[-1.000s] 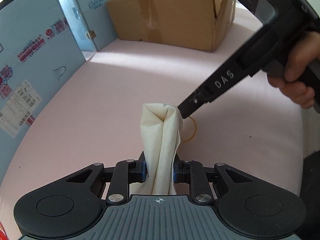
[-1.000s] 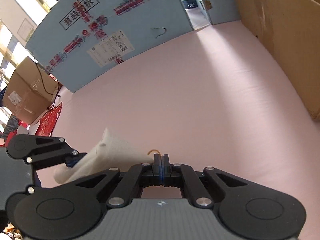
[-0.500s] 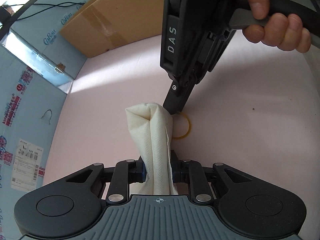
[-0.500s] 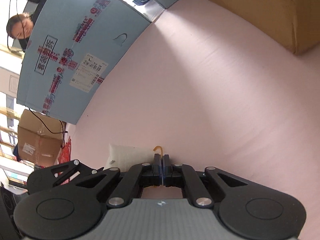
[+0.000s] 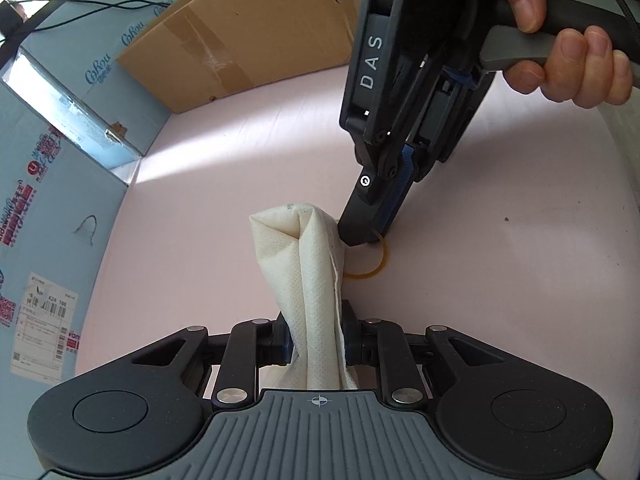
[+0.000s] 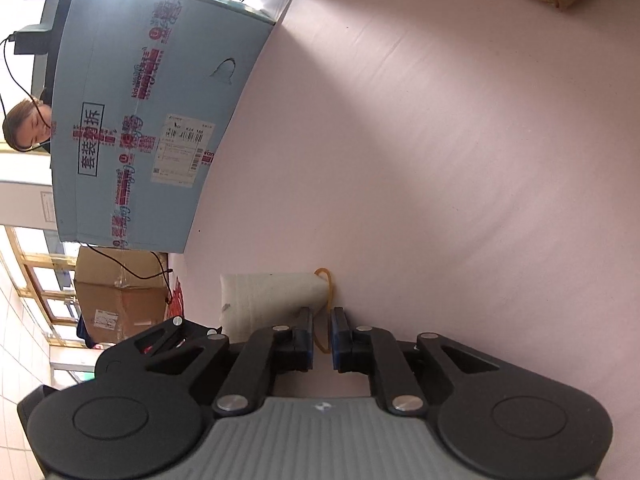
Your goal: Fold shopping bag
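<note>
Bag (image 5: pixel 308 280), rolled into a white bundle, sits upright between the jaws of the left gripper (image 5: pixel 316 340), which pinch it near its lower end; judged reason: keeping the roll tight so a rubber band (image 5: pixel 370 270) can go over its free end. Band lies flat on the pink tabletop (image 5: pixel 500 260), just right of the bundle. Right gripper (image 6: pixel 320 330) points down at the band; its jaws are opening, a strand of band running in the narrow gap, pads not visibly pressing it. A hand (image 5: pixel 568 48) holds its handle. Open tabletop lies right and far; a brown box (image 5: pixel 248 36) and a blue box (image 5: pixel 52 216) close the far and left edges.
</note>
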{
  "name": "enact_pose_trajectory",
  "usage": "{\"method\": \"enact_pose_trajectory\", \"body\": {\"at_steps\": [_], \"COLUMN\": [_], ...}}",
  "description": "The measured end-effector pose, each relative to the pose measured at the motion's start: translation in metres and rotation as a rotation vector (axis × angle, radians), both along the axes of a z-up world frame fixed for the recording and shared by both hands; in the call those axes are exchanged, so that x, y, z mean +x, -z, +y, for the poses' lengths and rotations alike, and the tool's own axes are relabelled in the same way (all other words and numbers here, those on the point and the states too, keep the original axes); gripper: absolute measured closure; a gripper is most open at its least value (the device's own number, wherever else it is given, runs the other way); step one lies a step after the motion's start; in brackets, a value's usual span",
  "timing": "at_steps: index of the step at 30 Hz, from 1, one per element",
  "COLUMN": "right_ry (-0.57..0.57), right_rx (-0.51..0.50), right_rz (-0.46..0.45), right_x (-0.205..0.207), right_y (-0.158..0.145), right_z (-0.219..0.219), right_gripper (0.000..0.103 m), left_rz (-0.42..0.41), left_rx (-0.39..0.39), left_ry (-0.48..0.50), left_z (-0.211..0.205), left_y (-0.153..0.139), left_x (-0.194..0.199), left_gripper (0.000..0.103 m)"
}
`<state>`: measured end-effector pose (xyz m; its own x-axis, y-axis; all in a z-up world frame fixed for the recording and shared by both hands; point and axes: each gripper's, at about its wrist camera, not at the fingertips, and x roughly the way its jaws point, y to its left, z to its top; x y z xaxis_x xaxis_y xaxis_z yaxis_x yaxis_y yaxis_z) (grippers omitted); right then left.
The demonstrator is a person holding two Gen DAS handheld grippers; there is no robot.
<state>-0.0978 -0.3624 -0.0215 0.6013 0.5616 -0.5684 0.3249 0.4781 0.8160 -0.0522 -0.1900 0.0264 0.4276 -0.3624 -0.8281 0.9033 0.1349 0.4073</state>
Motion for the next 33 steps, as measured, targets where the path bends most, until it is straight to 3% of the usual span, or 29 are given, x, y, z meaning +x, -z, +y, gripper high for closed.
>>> {"method": "enact_pose_trajectory", "body": {"at_steps": [5,9,14,17,20,23,26,29,33], "right_ry": [0.028,0.168,0.186,0.077,-0.065,-0.142,-0.074,-0.017,0.055], "right_rx": [0.044,0.346,0.482,0.420,0.279,0.134,0.143,0.142,0.341], "right_rz": [-0.077,-0.183,-0.218,-0.226,-0.242,-0.256,-0.247,-0.218,-0.262], "right_x": [0.000,-0.012,-0.004,0.013,0.025,0.022,0.008,-0.002,-0.002], "right_y": [0.007,0.031,0.040,0.021,-0.010,-0.030,-0.027,-0.019,-0.002], "right_z": [0.002,-0.008,-0.009,-0.009,-0.008,-0.006,-0.017,-0.025,-0.024], "right_gripper": [0.102,0.102,0.102,0.101,0.100,0.099,0.099,0.099,0.099], "left_rz": [0.007,-0.027,-0.150,-0.238,-0.241,-0.180,-0.020,0.031,0.078], "left_rx": [0.036,0.080,0.195,0.286,0.284,0.225,0.118,0.113,0.056], "left_ry": [0.050,0.122,0.300,0.437,0.445,0.368,0.188,0.099,-0.046], "left_z": [-0.003,-0.005,-0.009,-0.010,-0.008,-0.005,0.003,0.024,0.055], "left_y": [-0.001,0.001,0.010,0.018,0.017,0.007,-0.015,-0.025,-0.044], "left_x": [0.002,-0.004,-0.025,-0.040,-0.042,-0.034,-0.010,0.001,0.014], "left_gripper": [0.084,0.084,0.090,0.092,0.092,0.091,0.086,0.086,0.086]}}
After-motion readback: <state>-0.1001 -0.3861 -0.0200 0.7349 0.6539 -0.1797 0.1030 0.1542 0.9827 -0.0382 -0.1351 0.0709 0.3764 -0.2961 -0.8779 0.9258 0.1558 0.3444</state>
